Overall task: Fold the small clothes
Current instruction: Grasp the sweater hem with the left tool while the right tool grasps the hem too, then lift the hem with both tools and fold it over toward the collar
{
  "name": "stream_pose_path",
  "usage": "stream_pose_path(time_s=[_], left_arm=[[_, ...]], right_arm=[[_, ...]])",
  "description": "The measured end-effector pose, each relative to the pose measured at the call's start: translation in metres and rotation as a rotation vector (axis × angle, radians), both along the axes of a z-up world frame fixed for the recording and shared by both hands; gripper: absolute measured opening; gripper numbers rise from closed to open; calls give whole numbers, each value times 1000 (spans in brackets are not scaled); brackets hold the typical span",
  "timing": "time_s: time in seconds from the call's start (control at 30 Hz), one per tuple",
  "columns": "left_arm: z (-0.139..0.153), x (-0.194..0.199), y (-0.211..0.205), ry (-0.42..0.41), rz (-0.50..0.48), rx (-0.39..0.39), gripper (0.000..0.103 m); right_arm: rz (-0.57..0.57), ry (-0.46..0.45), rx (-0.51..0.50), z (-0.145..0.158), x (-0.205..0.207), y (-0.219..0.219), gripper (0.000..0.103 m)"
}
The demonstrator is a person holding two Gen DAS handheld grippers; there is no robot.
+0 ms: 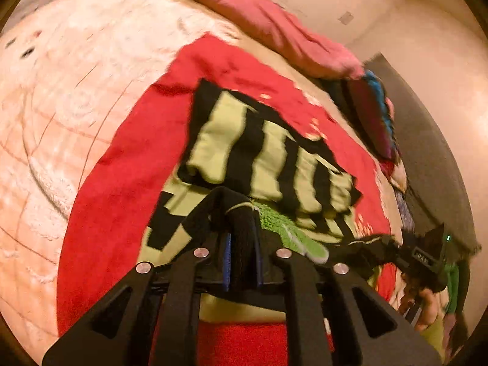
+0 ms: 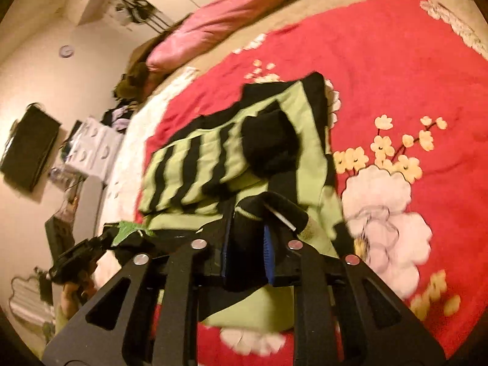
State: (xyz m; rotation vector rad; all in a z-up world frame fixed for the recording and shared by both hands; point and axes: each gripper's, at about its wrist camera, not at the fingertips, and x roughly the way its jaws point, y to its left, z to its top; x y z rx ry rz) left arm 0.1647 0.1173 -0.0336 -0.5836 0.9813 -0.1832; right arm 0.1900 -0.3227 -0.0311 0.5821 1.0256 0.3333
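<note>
On the red flowered blanket [image 2: 396, 61] lies the green-and-black striped garment [image 1: 268, 158], partly folded, a striped sleeve doubled over its body. Left gripper [image 1: 242, 262] at six o'clock in its own view, jaws clenched on a bunch of black ribbed hem with a green fleecy lining [image 1: 292, 231] spilling out toward four o'clock. Right gripper [image 2: 248, 253] likewise pinches the black hem edge low in its own view, the garment stretching away toward twelve. A pink pillow [image 2: 213, 21] sits up at eleven o'clock, beyond the blanket. Both frames are blurred.
</note>
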Motion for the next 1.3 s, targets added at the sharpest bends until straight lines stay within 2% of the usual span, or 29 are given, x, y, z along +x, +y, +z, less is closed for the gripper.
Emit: stream_pose_path(time_s=[0.1,0.13,0.17,0.2,0.27,0.4,0.43,0.53,0.63,0.7,0.87,1.0,1.07,1.1,1.13,1.17,1.2,1.27,1.3], left_arm=[[-2,-8,12,-28,32,-45,23],[0,-14,16,-50,42,-38,26],[4,-21,18,-67,55,-13,29],[6,-25,22,-78,66,6,31],[10,-34,27,-100,79,27,36],[17,-43,27,-123,50,147,46],[17,-43,26,-116,46,169,49],[16,-41,17,-110,12,249,51],[19,-41,5,-124,-35,336,60],[20,-36,-3,-127,-69,387,62],[19,-12,-21,-112,-153,481,73],[8,11,-36,-93,-222,516,73],[1,19,-40,-80,-242,511,73],[-2,22,-41,-89,-249,484,67],[-3,23,-41,-92,-252,460,45],[-4,24,-37,-90,-237,437,32],[-5,24,-35,-88,-224,426,13],[-2,21,-25,-102,-192,363,12],[1,18,-16,-114,-159,318,12]], right_arm=[[-29,23,21,-14,9,-6,30],[-39,1,16,-13,6,-8,51],[-52,-24,-11,-11,3,-11,63],[-68,-42,-34,-9,0,-14,70],[-94,-83,-72,-4,-8,-25,70],[-59,-139,-186,1,-21,-27,71],[-26,-165,-251,5,-25,-22,72],[84,-239,-433,13,-31,2,72],[190,-296,-558,17,-28,30,72],[252,-321,-619,16,-23,48,72],[376,-319,-681,1,3,83,72],[349,-225,-697,-15,31,92,72],[326,-183,-640,-22,41,89,50],[329,-167,-618,-26,44,88,25],[336,-147,-598,-29,45,87,9],[335,-140,-575,-30,45,83,8],[327,-150,-541,-28,42,77,7],[305,-160,-480,-22,38,65,6],[266,-168,-418,-15,36,52,6]])
